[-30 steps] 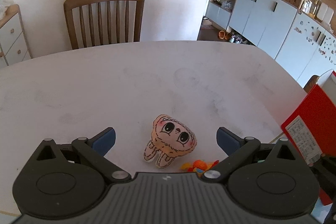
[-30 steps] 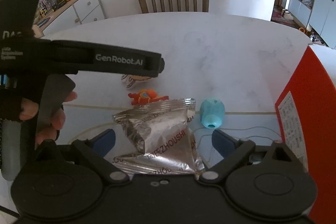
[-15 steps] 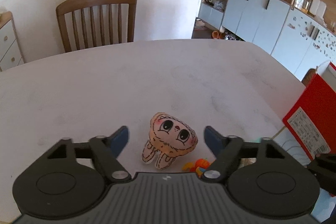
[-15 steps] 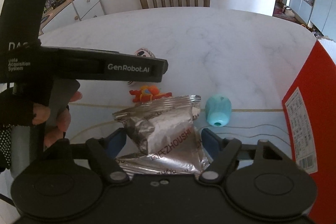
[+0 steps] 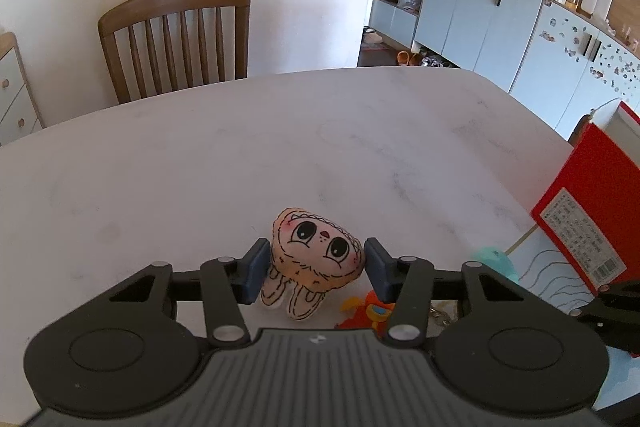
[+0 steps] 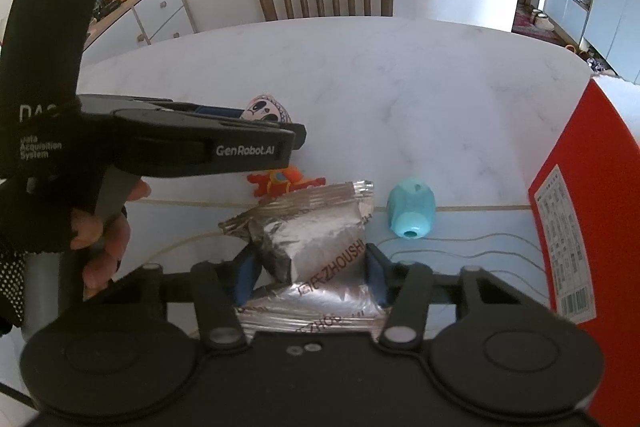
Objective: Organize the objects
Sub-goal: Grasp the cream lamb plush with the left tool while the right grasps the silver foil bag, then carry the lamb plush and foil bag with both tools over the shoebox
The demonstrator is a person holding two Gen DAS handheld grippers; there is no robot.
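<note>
Two handheld grippers work over the white marble-pattern table (image 5: 240, 155). The left gripper (image 5: 315, 269) is held level and low, pointing across the table toward the wooden chair (image 5: 176, 39); its blue pads (image 5: 256, 267) press against both flanks of the plush toy (image 5: 316, 259), so the fingers are clamped on it. The plush toy, a peach figure with large drawn eyes, stands on the table surface between the pads, its two white feet pointing back toward the gripper body. Just right of it lies an orange toy figure (image 5: 366, 311), partly hidden behind the right finger linkage, and a teal object (image 5: 496, 259) lies farther right. The right gripper (image 6: 306, 269) is likewise level, and its pads (image 6: 376, 275) squeeze a silver foil packet (image 6: 308, 231) at its lower half, so it grips the packet. Brown print on the packet reads "ZHOUSHI"; the preceding characters are not legible. In the right wrist view, the left gripper appears side-on, held by a gloved hand (image 6: 96, 227); its body carries "GenRobot.AI" and a partly hidden "Data Acquisition System". Beyond the packet lie the orange toy figure (image 6: 286, 181) and the teal object (image 6: 412, 211), on its side with a round hole facing the camera. A red box (image 6: 576, 211) with a white printed label and barcode stands at the right edge.
</note>
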